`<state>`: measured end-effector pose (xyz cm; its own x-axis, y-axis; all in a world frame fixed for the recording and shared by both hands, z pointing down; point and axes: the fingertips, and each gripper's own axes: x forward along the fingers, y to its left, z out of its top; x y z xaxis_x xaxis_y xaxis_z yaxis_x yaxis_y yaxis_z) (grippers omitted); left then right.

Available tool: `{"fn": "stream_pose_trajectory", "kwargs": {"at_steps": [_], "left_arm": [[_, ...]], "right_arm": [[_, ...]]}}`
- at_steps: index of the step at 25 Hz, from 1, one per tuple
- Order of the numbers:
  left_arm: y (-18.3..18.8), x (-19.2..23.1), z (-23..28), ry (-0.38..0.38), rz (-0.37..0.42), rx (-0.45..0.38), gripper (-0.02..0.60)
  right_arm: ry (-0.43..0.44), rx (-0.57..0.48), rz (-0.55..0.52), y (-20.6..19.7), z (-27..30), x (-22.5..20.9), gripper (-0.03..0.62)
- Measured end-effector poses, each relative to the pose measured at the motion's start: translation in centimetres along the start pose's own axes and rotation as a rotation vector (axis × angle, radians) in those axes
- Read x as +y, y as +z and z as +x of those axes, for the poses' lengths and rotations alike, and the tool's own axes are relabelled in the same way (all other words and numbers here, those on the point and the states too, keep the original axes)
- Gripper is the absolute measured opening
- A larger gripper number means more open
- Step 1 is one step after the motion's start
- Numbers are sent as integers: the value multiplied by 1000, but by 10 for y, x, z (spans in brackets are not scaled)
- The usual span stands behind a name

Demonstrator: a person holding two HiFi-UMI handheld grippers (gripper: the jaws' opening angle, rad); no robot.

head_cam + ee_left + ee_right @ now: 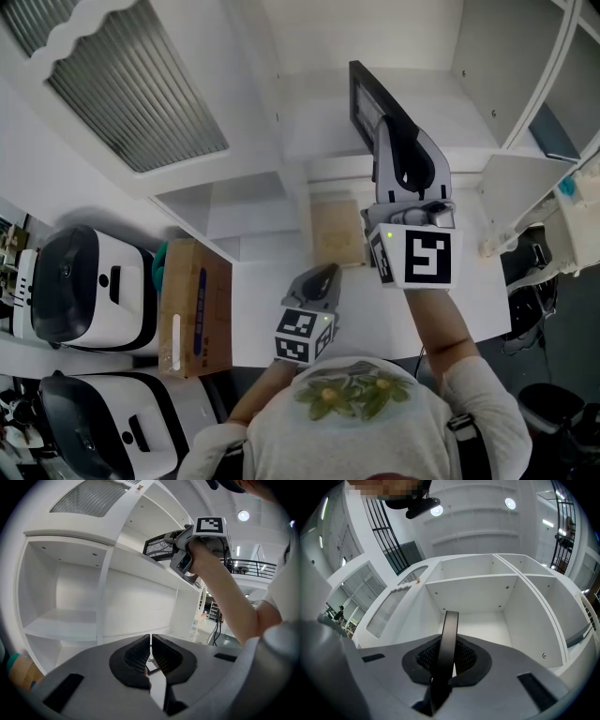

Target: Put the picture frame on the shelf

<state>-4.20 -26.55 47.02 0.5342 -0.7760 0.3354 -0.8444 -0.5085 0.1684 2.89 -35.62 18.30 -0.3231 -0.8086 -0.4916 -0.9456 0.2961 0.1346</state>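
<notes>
My right gripper (pixel 387 131) is raised to the white shelf unit (pixel 309 141) and is shut on a dark picture frame (pixel 361 98). The frame stands on edge, upright between the pads (pixel 447 639), in front of an open compartment (pixel 483 620). From the left gripper view the frame (pixel 157 548) and the right gripper (pixel 187 552) hang just above an upper shelf board (pixel 140 564). My left gripper (pixel 323 274) stays low over the white table (pixel 267 323). Its jaws are pressed together with nothing between them (pixel 150 644).
A cardboard box (pixel 195 305) lies on the table's left part, with a teal object (pixel 159 258) behind it. Two white-and-black appliances (pixel 89 286) (pixel 103 427) stand further left. A tan panel (pixel 336 232) lies on the table under the shelf. A louvred panel (pixel 136 89) tops the unit's left side.
</notes>
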Motion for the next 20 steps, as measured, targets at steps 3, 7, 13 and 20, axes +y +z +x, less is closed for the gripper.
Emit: {"fn": "stream_pose_trajectory", "kwargs": {"at_steps": [3,7,13,20], "left_arm": [[-1,1,2,0,-2,3,39],[-1,0,3,-1,-7,1,40],[-1,1,3,4,-10,6,40],[-1,3,4,10,-12,6,40]], "right_arm": [[-1,5,-3,-3,4,0,43],[2,25,1,-10,9,-1,43],[5,45,2,-20,16,0,43],[4,77,0,-26,25,1,43]]}}
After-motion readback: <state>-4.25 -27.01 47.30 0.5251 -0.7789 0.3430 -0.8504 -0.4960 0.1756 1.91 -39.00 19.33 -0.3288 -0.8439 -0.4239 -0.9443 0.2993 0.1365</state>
